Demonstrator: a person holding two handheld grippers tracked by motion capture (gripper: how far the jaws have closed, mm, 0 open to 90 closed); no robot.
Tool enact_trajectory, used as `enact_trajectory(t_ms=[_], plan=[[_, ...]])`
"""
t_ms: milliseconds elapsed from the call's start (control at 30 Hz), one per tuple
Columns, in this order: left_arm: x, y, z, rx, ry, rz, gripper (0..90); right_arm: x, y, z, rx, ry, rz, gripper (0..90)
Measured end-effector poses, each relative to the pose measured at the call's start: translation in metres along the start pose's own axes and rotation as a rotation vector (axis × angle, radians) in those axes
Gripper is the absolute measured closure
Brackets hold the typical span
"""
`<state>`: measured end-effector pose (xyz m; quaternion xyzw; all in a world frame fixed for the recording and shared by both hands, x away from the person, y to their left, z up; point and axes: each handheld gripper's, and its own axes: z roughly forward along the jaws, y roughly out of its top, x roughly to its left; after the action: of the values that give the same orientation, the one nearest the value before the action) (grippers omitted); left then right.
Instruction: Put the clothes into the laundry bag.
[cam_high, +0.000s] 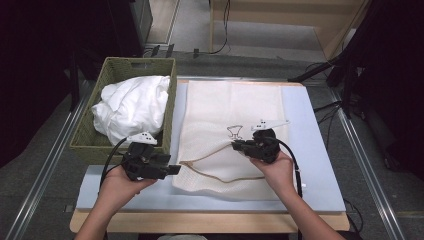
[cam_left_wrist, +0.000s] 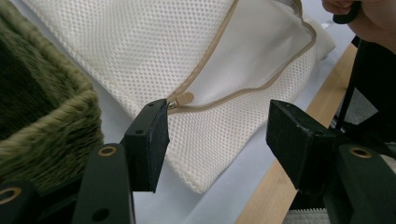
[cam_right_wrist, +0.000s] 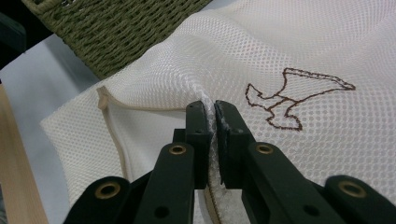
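Currently right gripper (cam_right_wrist: 212, 109) pinches cream mesh laundry bag (cam_high: 235, 107), tan zipper agape; left gripper (cam_left_wrist: 219, 135) spread, empty, beside woven basket (cam_high: 95, 137).

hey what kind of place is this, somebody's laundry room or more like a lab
Probably a lab or recording setup, not a home: a plain work table on railed grey flooring, floor cables behind it, and a hand-held gripper working a mesh laundry bag beside a basket.
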<state>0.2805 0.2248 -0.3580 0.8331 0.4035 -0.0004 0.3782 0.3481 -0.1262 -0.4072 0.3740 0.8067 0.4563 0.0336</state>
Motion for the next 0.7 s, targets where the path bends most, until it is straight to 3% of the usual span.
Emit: enact_trajectory(t_ms=[100,300,700], plan=[[0.004,0.006,-0.009,0.002,0.016,0.003,39.6,0.000,0.000,-0.001,-0.003,-0.003,-0.001,85.8],[0.013,0.015,-0.021,-0.017,0.003,-0.016,39.7,0.000,0.000,-0.001,-0.001,0.000,0.001,85.7],[0.029,0.037,-0.038,-0.013,0.057,-0.008,39.2,0.001,0.000,-0.001,0.009,-0.001,-0.002,85.8]])
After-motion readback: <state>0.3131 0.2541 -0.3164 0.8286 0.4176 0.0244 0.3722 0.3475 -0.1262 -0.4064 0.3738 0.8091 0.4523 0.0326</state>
